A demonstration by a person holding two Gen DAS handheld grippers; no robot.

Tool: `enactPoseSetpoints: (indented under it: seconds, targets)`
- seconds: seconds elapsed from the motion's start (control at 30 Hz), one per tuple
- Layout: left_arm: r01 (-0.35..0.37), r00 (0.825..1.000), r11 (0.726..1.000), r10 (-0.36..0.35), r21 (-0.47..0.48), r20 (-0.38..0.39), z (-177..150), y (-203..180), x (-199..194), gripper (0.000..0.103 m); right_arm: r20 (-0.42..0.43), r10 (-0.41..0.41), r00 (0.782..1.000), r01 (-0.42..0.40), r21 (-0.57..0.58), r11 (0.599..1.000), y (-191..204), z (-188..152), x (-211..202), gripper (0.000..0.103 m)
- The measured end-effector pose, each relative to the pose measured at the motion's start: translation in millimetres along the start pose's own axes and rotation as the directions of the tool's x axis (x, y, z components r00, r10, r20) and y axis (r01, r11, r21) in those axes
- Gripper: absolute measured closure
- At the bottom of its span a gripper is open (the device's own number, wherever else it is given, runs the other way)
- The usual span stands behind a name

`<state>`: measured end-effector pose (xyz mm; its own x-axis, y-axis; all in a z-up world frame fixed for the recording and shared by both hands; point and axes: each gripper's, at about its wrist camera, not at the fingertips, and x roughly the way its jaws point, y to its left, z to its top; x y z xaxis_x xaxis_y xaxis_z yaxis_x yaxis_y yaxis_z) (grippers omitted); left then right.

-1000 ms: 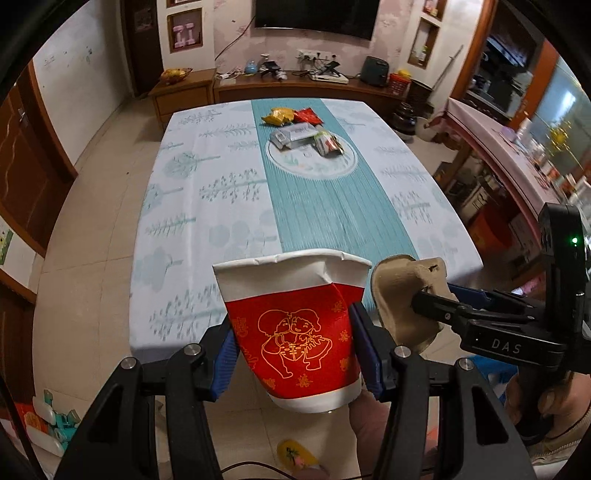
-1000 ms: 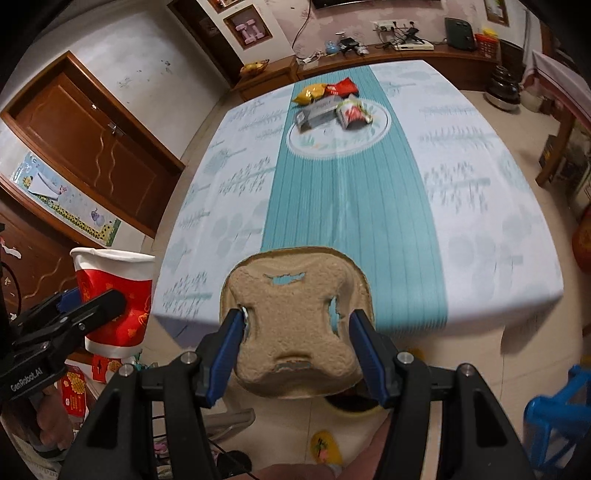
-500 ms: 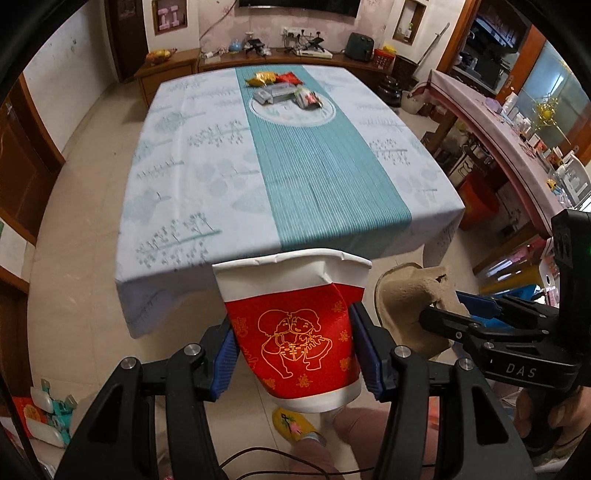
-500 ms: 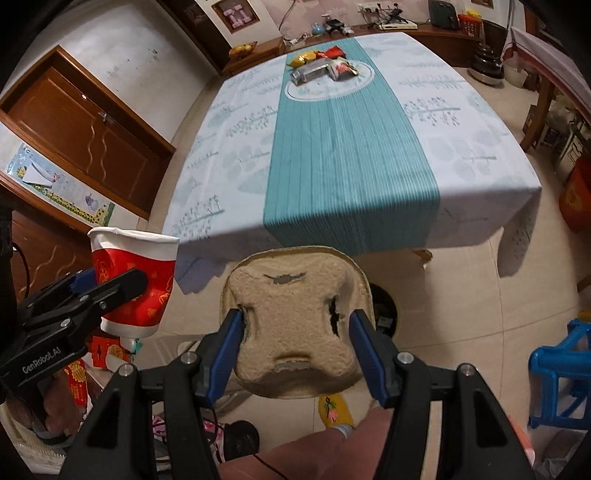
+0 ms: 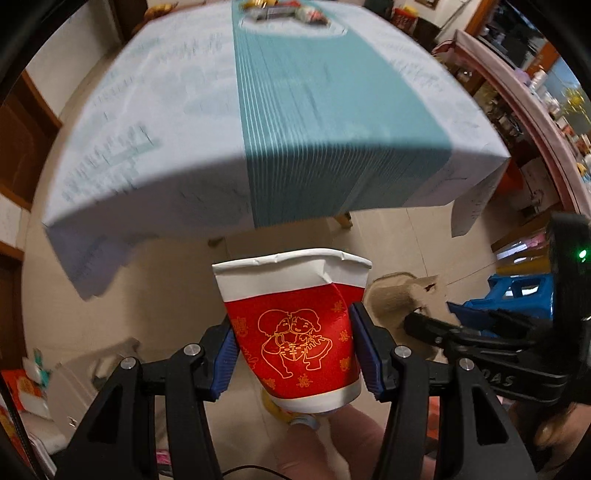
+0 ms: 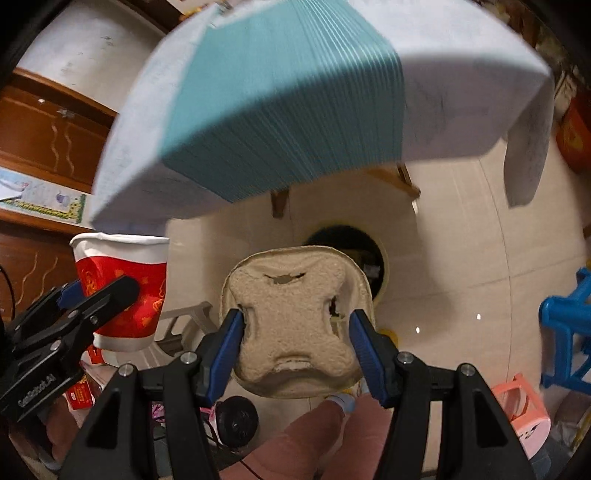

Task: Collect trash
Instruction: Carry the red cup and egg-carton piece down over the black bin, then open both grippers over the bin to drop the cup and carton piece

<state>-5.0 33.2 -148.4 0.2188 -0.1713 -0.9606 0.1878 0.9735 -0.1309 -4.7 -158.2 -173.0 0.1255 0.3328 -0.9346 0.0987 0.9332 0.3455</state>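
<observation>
The left gripper [image 5: 293, 349] is clamping the red paper cup [image 5: 295, 332] across its lower body, low in the centre of the left wrist view, and the right gripper [image 6: 295, 349] is pinching the pulp cup carrier [image 6: 297, 325] by its two side notches, low in the centre of the right wrist view. Both are hanging over the tiled floor, below the near edge of the desk [image 5: 155, 110] that is filling the upper frame. The cup is looking light and thin-walled: its white rim is creasing into a corner at the upper right, so squeezing near the stiffer base is probably kinder than near the mouth. The carrier is looking light too, stiff but brittle, with small tears showing along its top and right side; the notches are giving the pads a sure seat. A round dark-mouthed bin [image 6: 347, 251] is showing just behind the carrier, centre of the right view, likely where both pieces are going. More wrappers [image 5: 284, 13] are lying blurred at the far end of the desk, top of the left view
</observation>
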Motion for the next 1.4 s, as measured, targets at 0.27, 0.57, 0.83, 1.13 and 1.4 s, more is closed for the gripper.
enactPoseSetpoints:
  seconds: [0.27, 0.57, 0.83, 1.13, 1.4]
  targets:
    - [-0.022, 0.997, 0.998, 0.018, -0.052, -0.073, -6, 9, 107, 0.048, -0.074, -0.043, 0.996, 0.047, 0.054, 0.997, -44, 7, 92, 0.043]
    - [-0.06, 0.99, 0.997, 0.052, -0.055, -0.128, -8, 7, 200, 0.047, -0.099, -0.054, 0.994, 0.064, 0.102, 0.993, -73, 19, 166, 0.043]
    - [-0.108, 0.983, 0.993, 0.1, -0.043, -0.156, -4, 5, 230, 0.012, -0.125, -0.066, 0.99, 0.08, 0.105, 0.991, -81, 30, 196, 0.043]
    - [-0.164, 0.978, 0.985, 0.155, -0.055, -0.141, 0, 16, 222, 0.011, -0.147, -0.07, 0.987, 0.081, 0.07, 0.994, -72, 38, 206, 0.042]
    - [-0.193, 0.977, 0.975, 0.181, -0.108, -0.115, 1, 36, 204, 0.011, -0.151, -0.028, 0.988, 0.038, 0.064, 0.997, -61, 44, 213, 0.042]
